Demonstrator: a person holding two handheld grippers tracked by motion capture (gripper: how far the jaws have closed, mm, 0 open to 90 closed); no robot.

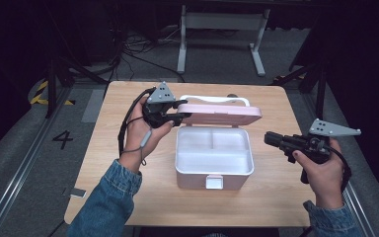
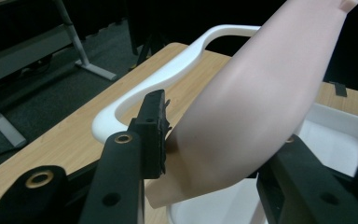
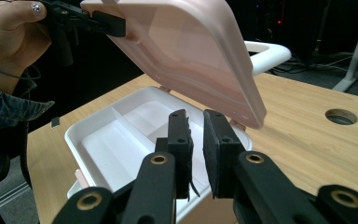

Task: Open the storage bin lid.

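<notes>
Left claw [image 1: 181,111] clamped on the left edge of the pink lid [image 1: 222,113], held raised over the white compartment box [image 1: 214,158] mid-surface [image 1: 128,197]; right claw [image 3: 196,140] empty, jaws slightly apart, just right of box

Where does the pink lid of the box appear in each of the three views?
High view: the pink lid lies above centre, raised over the white box, the left claw on its left corner.
Left gripper view: it fills the centre and upper right, between that claw's jaws.
Right gripper view: it slants across the top centre.
Shared landmark: the white handle behind the lid.
</notes>
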